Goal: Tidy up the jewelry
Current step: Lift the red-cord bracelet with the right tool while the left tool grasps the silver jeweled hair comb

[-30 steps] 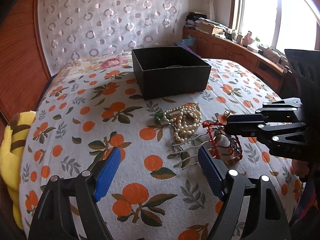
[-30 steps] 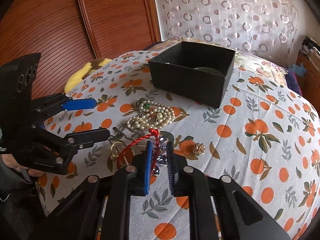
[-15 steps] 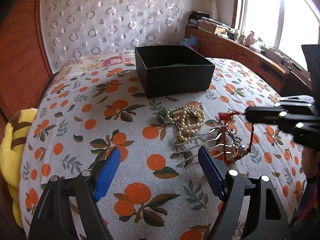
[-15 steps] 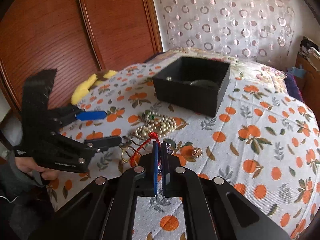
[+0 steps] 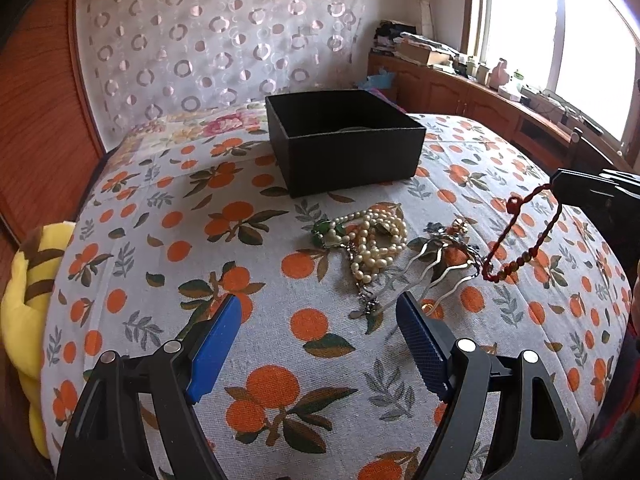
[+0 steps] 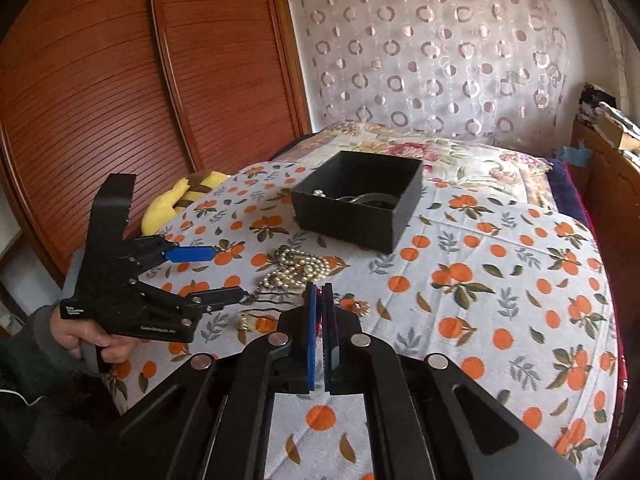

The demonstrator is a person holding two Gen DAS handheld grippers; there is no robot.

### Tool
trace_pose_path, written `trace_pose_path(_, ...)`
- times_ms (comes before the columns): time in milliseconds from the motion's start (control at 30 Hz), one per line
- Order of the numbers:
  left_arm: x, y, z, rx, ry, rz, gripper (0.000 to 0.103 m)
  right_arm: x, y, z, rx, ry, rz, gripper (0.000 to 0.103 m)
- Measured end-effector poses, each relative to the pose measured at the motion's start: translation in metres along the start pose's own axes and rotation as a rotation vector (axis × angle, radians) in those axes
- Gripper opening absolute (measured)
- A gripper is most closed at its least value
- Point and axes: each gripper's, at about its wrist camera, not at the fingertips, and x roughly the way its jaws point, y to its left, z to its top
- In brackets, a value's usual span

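The right gripper [image 6: 320,292], jaws clamped on the red bracelet [image 5: 520,236], is dangling it lower right of the black box [image 5: 344,140]; the left gripper [image 5: 320,328] is gaping empty.

We see the right gripper [image 6: 319,292], whose jaws have just been closing, now clamped on the red beaded bracelet [image 5: 520,236] and raised off the orange-print bedspread [image 5: 160,240]. A second ago the bracelet lay in the jewelry heap at the right, beside the silver hair comb [image 5: 436,264]; now it dangles as a loop in the air, its lowest beads near the comb.
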Motion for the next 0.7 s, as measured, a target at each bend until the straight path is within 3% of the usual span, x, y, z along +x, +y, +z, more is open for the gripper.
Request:
trace_pose_path(267, -0.001, -0.025, 0.007, 0.038, -0.002, -0.080, 0.076, -0.017, -0.010, -0.009, 0.028, -0.017, -0.023, 0.003)
trace_pose_path(700, 0.012, -0.072, 0.026, 0.142, 0.030, -0.154, 0.076, -0.019, -0.035, -0.050, 0.059, 0.054, -0.108, 0.003)
